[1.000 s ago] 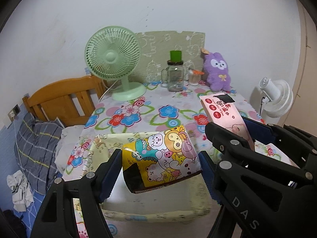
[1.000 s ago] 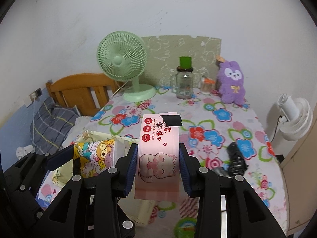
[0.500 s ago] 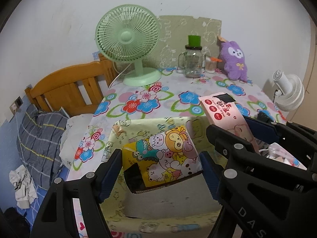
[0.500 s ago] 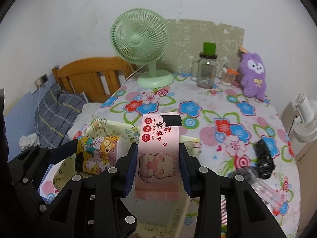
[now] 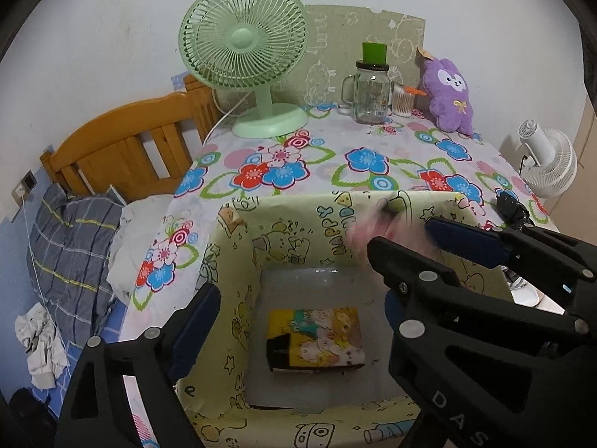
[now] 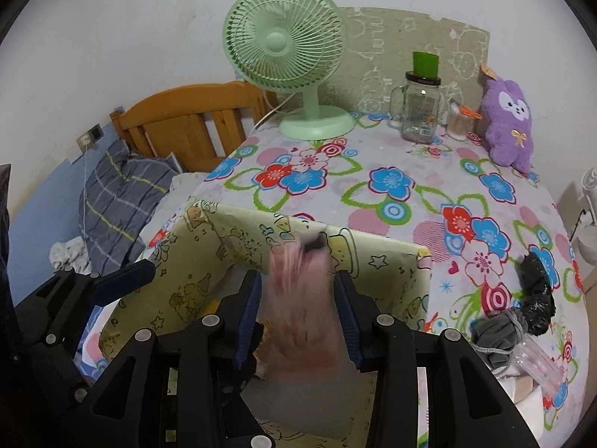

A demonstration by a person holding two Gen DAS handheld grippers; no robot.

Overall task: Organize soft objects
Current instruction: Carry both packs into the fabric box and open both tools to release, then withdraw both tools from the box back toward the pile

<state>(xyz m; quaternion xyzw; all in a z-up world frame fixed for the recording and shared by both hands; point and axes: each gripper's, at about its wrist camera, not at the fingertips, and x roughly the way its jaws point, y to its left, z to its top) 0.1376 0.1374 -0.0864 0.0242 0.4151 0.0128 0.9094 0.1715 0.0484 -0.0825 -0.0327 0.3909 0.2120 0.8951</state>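
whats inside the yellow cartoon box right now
The yellow cartoon box holds one cartoon-print tissue pack lying on its pale floor. A blurred pink wipes pack is dropping in between the right gripper's opening jaws. That gripper hides the box's right side.

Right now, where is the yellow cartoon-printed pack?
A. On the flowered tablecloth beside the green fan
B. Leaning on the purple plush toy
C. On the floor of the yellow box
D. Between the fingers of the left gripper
C: the yellow cartoon-printed pack lies flat on the pale floor inside the yellow box, below the left gripper, whose opening jaws hold nothing.
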